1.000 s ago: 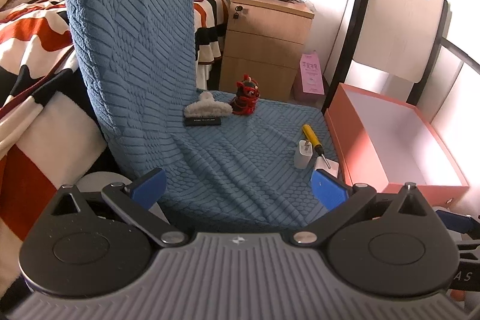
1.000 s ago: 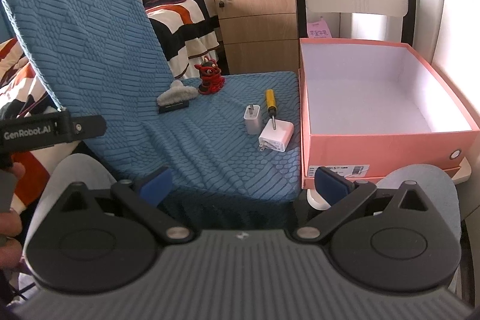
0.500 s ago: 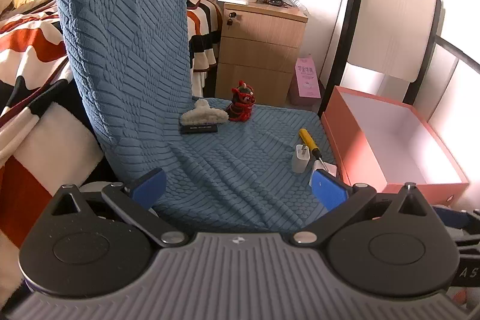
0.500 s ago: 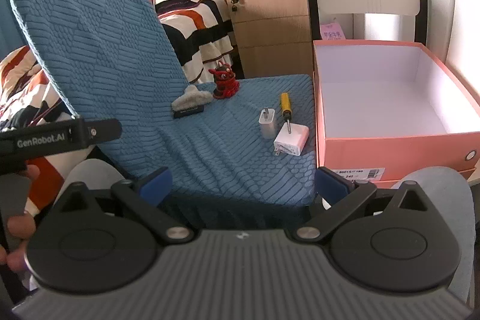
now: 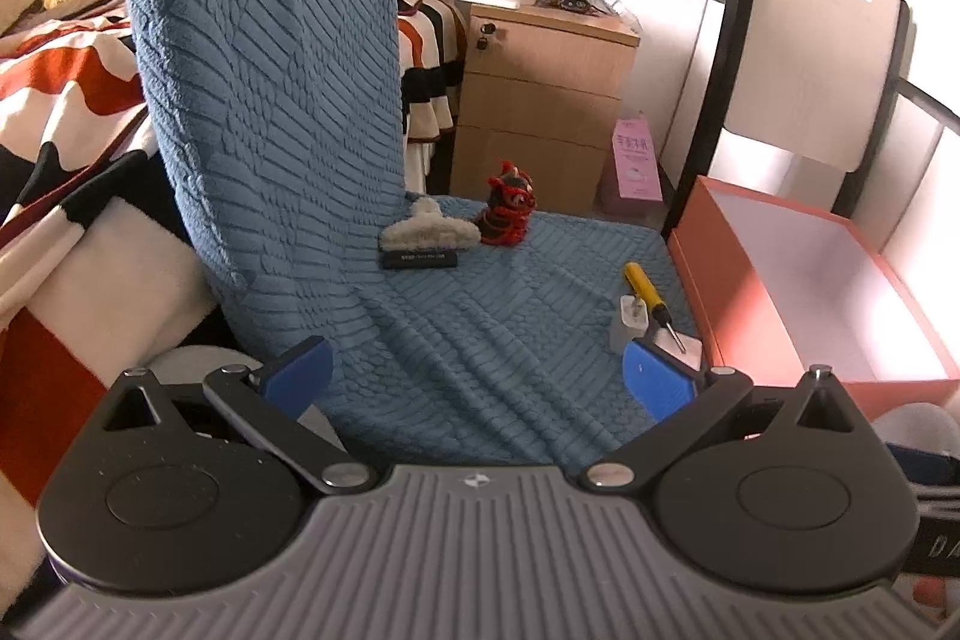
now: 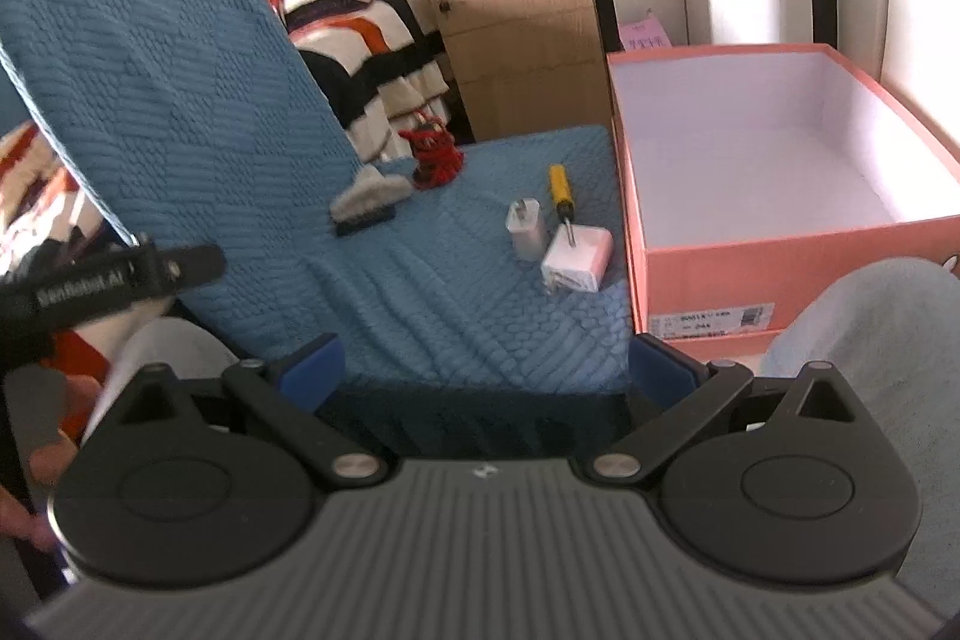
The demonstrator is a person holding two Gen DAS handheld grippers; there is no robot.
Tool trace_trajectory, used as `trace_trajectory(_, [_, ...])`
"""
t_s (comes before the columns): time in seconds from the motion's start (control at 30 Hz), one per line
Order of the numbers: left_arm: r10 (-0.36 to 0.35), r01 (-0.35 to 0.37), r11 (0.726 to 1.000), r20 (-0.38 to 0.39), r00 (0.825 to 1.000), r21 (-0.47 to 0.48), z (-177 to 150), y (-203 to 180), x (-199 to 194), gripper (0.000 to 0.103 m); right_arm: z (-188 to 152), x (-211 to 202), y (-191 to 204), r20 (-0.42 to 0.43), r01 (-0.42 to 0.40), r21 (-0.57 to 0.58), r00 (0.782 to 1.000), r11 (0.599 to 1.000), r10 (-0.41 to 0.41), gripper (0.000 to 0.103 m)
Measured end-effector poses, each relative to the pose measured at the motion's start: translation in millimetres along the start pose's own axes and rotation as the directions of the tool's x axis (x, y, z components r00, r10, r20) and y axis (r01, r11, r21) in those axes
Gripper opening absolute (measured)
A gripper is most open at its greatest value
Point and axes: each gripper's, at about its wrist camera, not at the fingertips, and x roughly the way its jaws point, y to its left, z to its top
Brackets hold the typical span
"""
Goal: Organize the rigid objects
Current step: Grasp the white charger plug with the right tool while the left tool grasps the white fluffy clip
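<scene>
Both tongs, left [image 5: 477,370] and right [image 6: 486,361], spread wide, empty, above ribbed blue fabric [image 6: 432,280]; smooth pink cardboard box [image 6: 780,244] beside.

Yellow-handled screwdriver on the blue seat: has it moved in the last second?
No. The yellow-handled screwdriver still rests its tip on the white square charger, beside the pink cardboard box.

Each claw [image 5: 477,379] had a grey ribbed body, two black round-ended linkage arms with silver screws, and blue pads [image 5: 657,379]. At nine o'clock, white "GenRobot.AI" lettering marked the left claw [image 6: 108,280].
</scene>
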Motion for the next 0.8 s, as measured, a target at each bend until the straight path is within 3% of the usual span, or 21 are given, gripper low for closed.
trace_trajectory(0.43, [-0.037,0.039,0.998,-0.045,0.998,0.04,14.5,-3.3,66.7,0.103,15.9,32.0,-3.1,0.032,-0.02,-0.01,0.999,1.0,0.021,0.101])
trace_trajectory(0.6, [-0.054,0.057,0.996,-0.048,0.997,0.066,21.3,-3.9,102.2,0.103,24.4,53.4,-1.6,0.042,-0.017,-0.028,0.999,0.999,0.019,0.1])
trace_trajectory(0.7, [-0.043,0.044,0.996,-0.013,0.999,0.082,16.9,-5.8,126.8,0.103,26.7,69.4,0.9,0.062,0.006,-0.054,0.998,0.999,-0.003,0.1])
trace_trajectory(0.8, [-0.032,0.036,0.995,-0.041,0.999,0.089,13.7,-8.8,154.8,0.103,29.4,83.6,1.4,0.073,-0.002,-0.06,0.997,0.998,0.007,0.1])
